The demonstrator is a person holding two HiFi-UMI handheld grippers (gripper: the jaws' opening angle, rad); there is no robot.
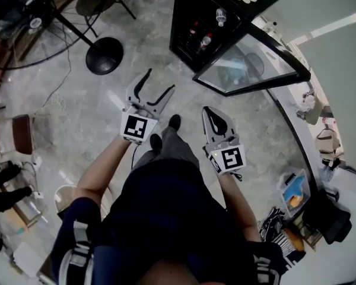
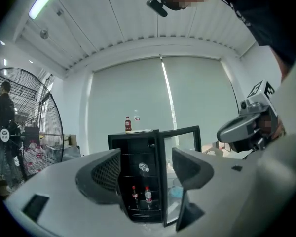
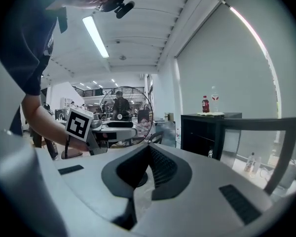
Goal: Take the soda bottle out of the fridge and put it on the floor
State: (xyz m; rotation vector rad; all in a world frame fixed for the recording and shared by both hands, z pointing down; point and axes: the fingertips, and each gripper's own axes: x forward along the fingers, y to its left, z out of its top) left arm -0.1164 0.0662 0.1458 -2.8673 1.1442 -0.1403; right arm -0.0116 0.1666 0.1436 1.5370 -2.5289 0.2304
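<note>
Head view: grey marbled floor under me. The black fridge is ahead, its glass door swung wide to the right. My left gripper points at it with jaws spread wide and nothing in them. My right gripper has its jaws pressed together, holding nothing. A fan base and cables sit on the left, w/ bags and a bin along the right wall.

Left gripper view: between my parted jaws I see straight into the fridge. The soda bottle stands upright on the low shelf, just beside another red-capped bottle. A clear bottle lies on the shelf above. There's a second dark bottle on the fridge top. A big cage fan is at left, w/ a pale blind behind everything. Nothing stands btwn me and the shelves, and I'm well apart from them.

Right gripper view: jaws closed tip to tip, empty. The fridge is off to the right, door edge-on. The fan and a person are far back in an open hall, w/ strip lights overhead.
</note>
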